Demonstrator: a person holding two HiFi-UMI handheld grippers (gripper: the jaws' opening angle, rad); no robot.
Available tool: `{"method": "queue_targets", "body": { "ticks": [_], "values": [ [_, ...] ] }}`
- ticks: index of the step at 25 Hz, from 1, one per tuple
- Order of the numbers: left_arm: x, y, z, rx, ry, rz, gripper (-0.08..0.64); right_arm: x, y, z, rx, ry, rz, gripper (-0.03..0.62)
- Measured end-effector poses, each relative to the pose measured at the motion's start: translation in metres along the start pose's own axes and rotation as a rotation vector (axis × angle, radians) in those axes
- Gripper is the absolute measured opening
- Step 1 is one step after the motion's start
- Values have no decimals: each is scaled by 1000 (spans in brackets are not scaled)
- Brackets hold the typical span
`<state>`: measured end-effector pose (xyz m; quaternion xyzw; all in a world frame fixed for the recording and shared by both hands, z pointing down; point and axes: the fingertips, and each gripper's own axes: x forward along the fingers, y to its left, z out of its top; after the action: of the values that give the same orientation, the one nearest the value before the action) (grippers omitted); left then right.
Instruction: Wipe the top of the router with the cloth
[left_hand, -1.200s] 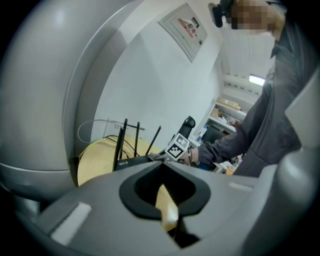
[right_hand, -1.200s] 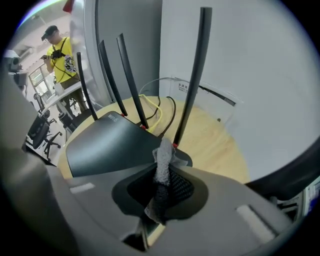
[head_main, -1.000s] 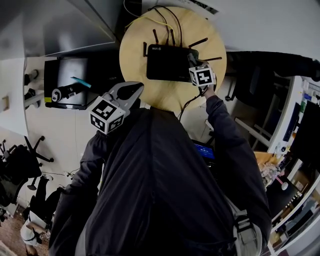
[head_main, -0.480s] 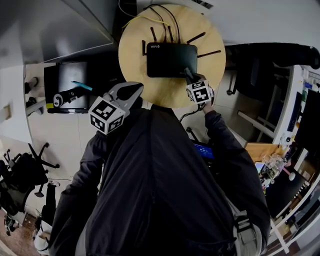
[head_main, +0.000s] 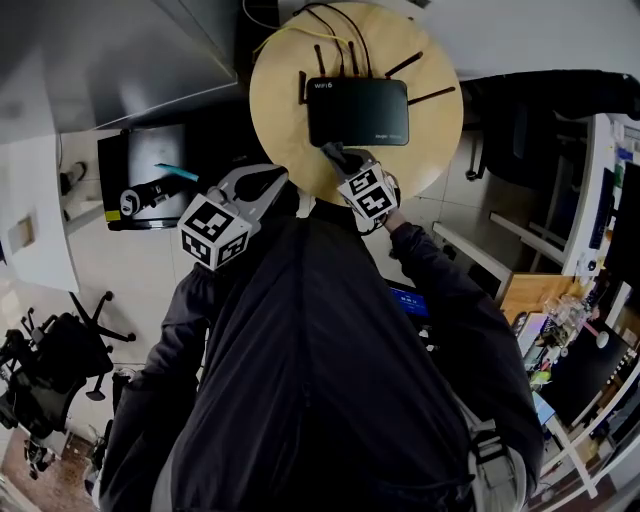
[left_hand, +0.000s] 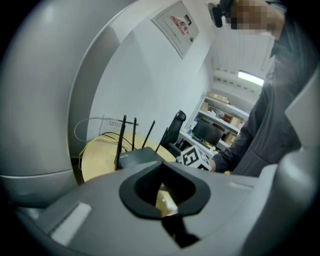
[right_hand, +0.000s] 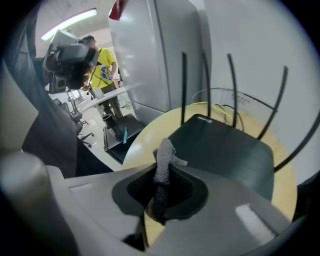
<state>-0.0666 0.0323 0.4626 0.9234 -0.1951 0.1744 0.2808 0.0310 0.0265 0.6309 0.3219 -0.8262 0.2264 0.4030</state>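
A black router (head_main: 358, 110) with several upright antennas lies on a round wooden table (head_main: 280, 110). My right gripper (head_main: 333, 154) is shut on a grey cloth (right_hand: 162, 165), which sticks up between its jaws. It hovers over the table's near edge, just in front of the router's near left corner (right_hand: 225, 150) and off its top. My left gripper (head_main: 268, 180) is held back at the table's near left rim, shut with nothing in it. From the left gripper view (left_hand: 167, 200) the router (left_hand: 137, 156) is ahead.
Yellow and black cables (head_main: 330, 30) run off the back of the table. A dark low stand with a cylinder and a teal pen (head_main: 150, 180) sits to the left. A black chair (head_main: 520, 130) is right of the table. A person in yellow (right_hand: 102, 70) stands far off.
My right gripper with the cloth has drawn back from the router's near right part, leftward and toward me, to the table's near edge. The left gripper has held still.
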Motion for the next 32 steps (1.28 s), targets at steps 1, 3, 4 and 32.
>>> {"method": "queue_targets", "body": {
  "ticks": [1, 3, 4, 32],
  "values": [
    [-3, 1, -1, 3, 4, 0, 0, 9, 15, 1, -19, 10, 20, 31],
    [-8, 2, -4, 9, 14, 1, 0, 25, 34, 1, -31, 28, 38, 31],
    [-11, 2, -6, 11, 19, 1, 0, 33, 39, 2, -20, 33, 38, 31],
    [49, -38, 8, 97, 114, -108, 0, -11, -100, -90, 383, 35, -196, 31]
  ]
}}
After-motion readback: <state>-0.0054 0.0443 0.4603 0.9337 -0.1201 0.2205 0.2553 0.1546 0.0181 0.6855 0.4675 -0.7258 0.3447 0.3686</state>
